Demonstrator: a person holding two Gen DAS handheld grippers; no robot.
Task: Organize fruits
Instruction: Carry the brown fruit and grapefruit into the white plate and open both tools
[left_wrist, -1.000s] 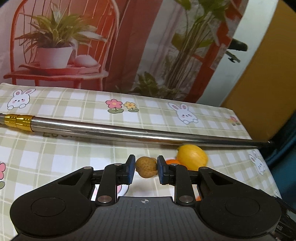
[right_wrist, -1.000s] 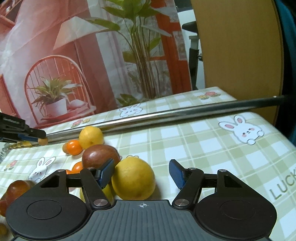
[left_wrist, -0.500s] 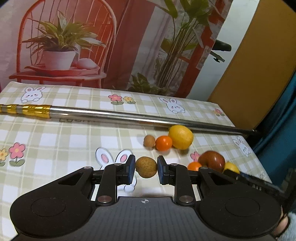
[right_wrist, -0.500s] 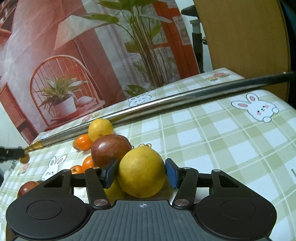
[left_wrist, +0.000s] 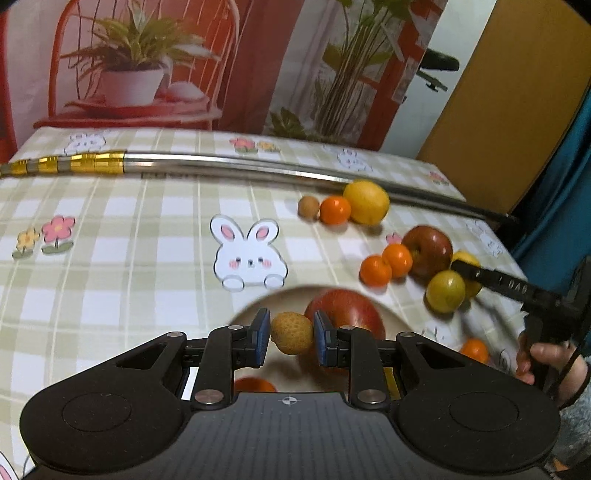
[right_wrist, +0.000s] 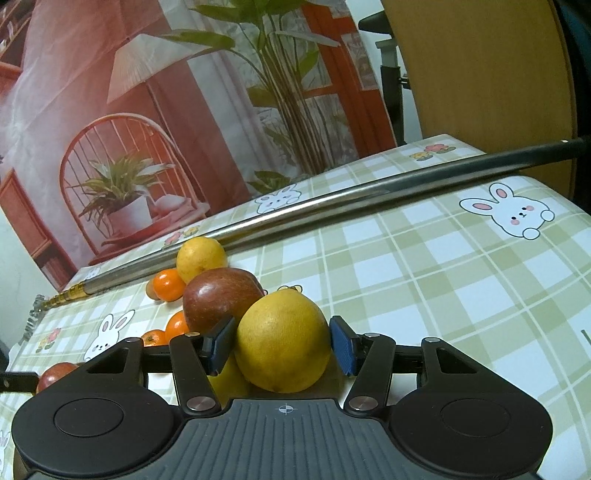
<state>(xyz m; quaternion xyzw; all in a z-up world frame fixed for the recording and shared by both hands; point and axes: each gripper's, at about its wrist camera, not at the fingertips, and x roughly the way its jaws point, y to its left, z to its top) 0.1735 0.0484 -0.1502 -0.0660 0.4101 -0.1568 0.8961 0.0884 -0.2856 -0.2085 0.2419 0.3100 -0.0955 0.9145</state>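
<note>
Tablecloth (left_wrist: 110, 229): green-and-white check printed with rabbits and flowers, covered the table.
Metal pole (left_wrist: 236, 168): silver with a gold-banded end, lay across the cloth near its far edge.
Backdrop (right_wrist: 155, 110): printed with a red chair, potted plant and lamp, hung behind the table.
Wooden panel (right_wrist: 480, 66): stood at the right.

Warm indoor light, soft shadows, fisheye bending, right-edge motion blur
</note>
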